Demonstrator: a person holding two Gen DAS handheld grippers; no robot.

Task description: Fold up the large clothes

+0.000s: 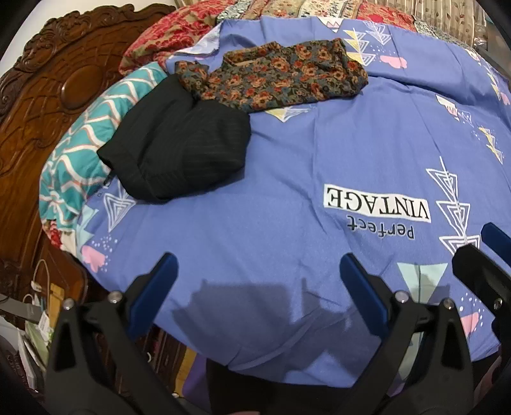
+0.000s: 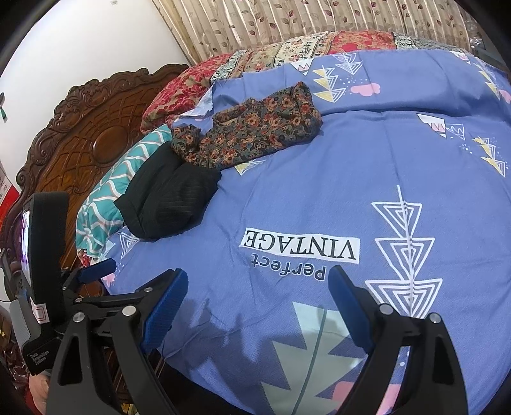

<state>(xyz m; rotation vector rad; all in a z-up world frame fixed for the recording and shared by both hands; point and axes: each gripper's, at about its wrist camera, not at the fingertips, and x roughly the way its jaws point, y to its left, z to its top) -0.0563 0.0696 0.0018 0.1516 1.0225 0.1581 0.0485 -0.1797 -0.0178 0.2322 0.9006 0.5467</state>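
Ahead of my left tool (image 1: 258,281) and right tool (image 2: 257,295), both spread wide, a black garment (image 1: 179,150) touches a floral garment (image 1: 274,76) on the bed (image 1: 319,153).

- My right tongs (image 2: 255,306) hang spread wide over the blue bedsheet (image 2: 319,198), blue pads apart, gripping nothing.
- At ten o'clock from them a folded black garment (image 2: 169,204) lies on the sheet, its far edge touching a folded floral garment (image 2: 252,127) at eleven o'clock.
- The black one rests partly against a teal zigzag pillow (image 2: 105,191) at nine o'clock.
- The left tongs (image 2: 95,271) poke in at nine o'clock, beside the carved wooden headboard (image 2: 80,143).
- At twelve o'clock, a red floral quilt (image 2: 287,51) below a leaf-print curtain (image 2: 287,19).
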